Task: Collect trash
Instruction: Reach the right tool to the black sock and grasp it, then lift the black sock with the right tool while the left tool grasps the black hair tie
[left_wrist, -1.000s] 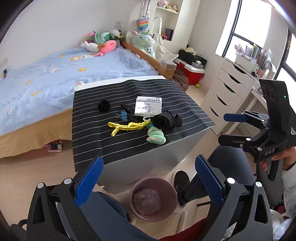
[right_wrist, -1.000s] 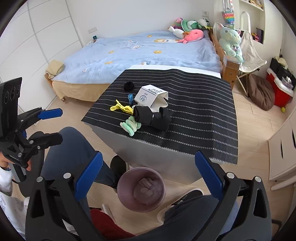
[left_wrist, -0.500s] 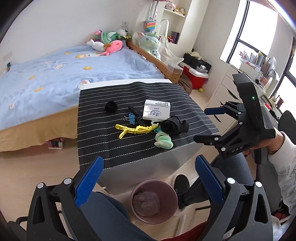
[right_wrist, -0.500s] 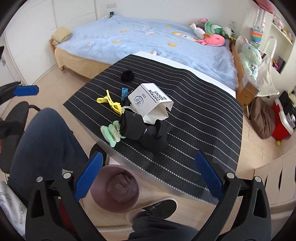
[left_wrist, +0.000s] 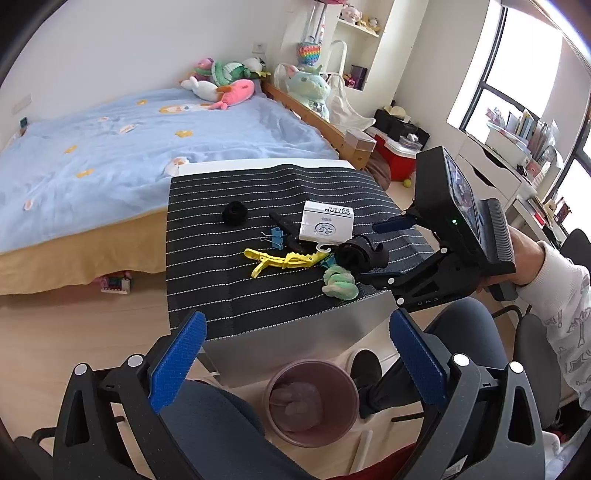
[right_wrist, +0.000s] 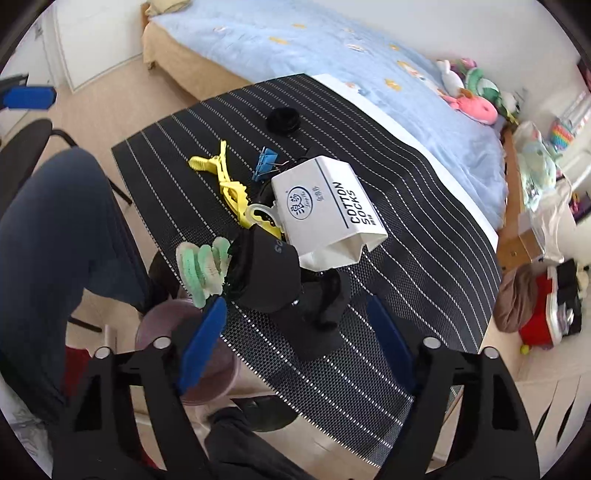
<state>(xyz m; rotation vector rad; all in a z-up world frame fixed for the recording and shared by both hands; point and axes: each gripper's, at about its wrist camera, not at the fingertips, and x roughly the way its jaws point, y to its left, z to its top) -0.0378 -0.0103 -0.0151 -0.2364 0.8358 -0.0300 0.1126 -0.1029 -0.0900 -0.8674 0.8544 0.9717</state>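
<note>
Trash-wise: white cotton socks box (right_wrist: 325, 210) lying on the striped worktop (right_wrist: 406, 332), touching black socks (right_wrist: 280, 280) and a yellow clip (right_wrist: 229, 184). Green scrunchie (right_wrist: 201, 267) at the worktop edge, blue binder clip (right_wrist: 264, 166) and black hair tie (right_wrist: 282, 120) further back. Pink bin (left_wrist: 310, 402) on the floor below, already holding something crumpled. Right gripper (right_wrist: 295, 343) hovering over the black socks, fingers closing, not yet pressing. Left gripper (left_wrist: 295, 362) back above the bin, fingers wide, holding nothing.
</note>
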